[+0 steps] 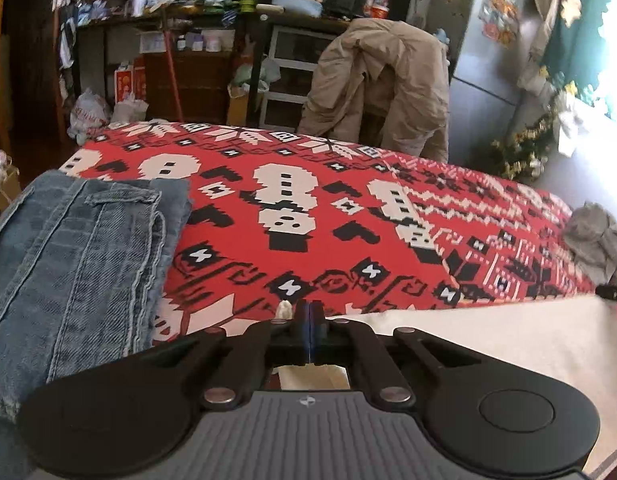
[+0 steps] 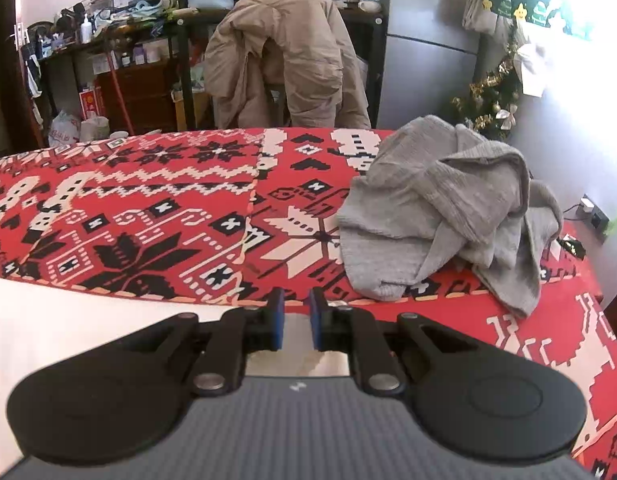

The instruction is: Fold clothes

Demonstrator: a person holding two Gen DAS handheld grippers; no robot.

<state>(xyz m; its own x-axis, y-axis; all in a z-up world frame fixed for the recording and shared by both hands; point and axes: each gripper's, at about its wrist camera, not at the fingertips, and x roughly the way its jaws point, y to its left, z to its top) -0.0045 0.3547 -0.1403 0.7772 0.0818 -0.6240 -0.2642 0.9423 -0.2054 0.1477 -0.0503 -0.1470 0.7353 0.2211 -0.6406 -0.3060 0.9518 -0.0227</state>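
Ahead of my left tongs (image 1: pixel 309 312) the red patterned counter (image 1: pixel 292 216) lies bare, open for passing. Folded jeans (image 1: pixel 80 248) block the left side. Ahead of my right tongs (image 2: pixel 296 308) the counter is free to the left; a crumpled grey garment (image 2: pixel 448 208) bars the right. A cream cloth (image 1: pixel 480 340) covers the near edge.

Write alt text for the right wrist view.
The right gripper, fingers slightly apart and empty, hovers over a white cloth on a red patterned bedspread. A crumpled grey garment lies ahead to the right; beyond, a beige jacket hangs over a chair.
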